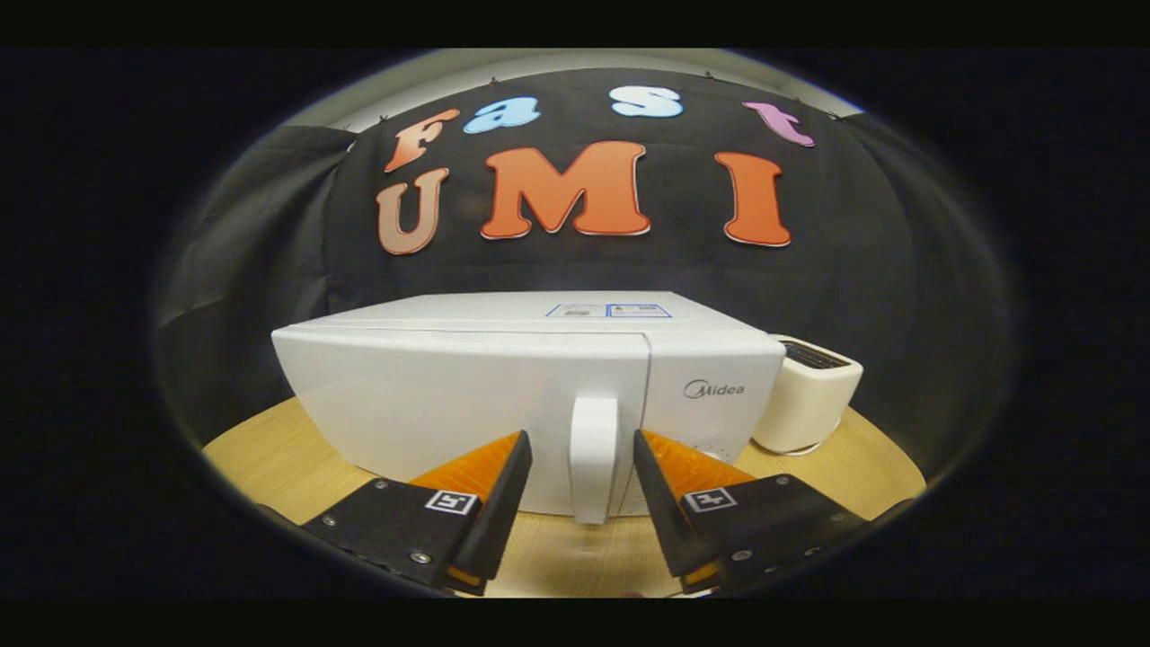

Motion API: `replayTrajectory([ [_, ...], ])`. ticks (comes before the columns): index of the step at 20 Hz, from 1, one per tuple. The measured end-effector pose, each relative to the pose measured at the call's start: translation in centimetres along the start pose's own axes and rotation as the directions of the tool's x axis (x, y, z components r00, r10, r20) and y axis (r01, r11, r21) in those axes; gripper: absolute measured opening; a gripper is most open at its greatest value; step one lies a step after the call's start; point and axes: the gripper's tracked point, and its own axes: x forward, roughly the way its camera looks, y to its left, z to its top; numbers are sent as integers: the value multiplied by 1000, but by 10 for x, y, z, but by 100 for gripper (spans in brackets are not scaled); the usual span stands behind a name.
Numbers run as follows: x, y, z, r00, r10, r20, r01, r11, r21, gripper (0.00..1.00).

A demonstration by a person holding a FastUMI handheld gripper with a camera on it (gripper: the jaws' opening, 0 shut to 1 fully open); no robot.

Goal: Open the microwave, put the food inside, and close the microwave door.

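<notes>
Microwave door shut, upright handle between spread hand-held gripper fingers

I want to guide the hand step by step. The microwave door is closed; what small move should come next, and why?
Probably ease forward a little and close the tongs on the door handle. The fingers are open with the upright handle standing in the gap between them, apparently not yet pressed. The microwave door looks fully shut, so gripping the handle comes before pulling.
</notes>
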Motion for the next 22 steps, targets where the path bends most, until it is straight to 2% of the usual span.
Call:
replayTrajectory([
  [3,5,-3,-3,999,-37,3,37,999,-5,61],
  [5,6,-14,-8,996,-91,-15,91,996,-8,50],
  [6,7,-12,-13,995,-90,-33,90,996,1,34],
  [8,6,-12,-14,995,-94,-42,95,995,22,27],
  [10,5,-12,-13,993,-113,-41,114,993,11,26],
  [16,5,-11,-14,989,-127,-73,129,991,28,15],
  [18,4,-12,-18,984,-131,-120,134,991,18,15],
  [22,1,-12,-16,982,-140,-126,145,989,35,15],
])
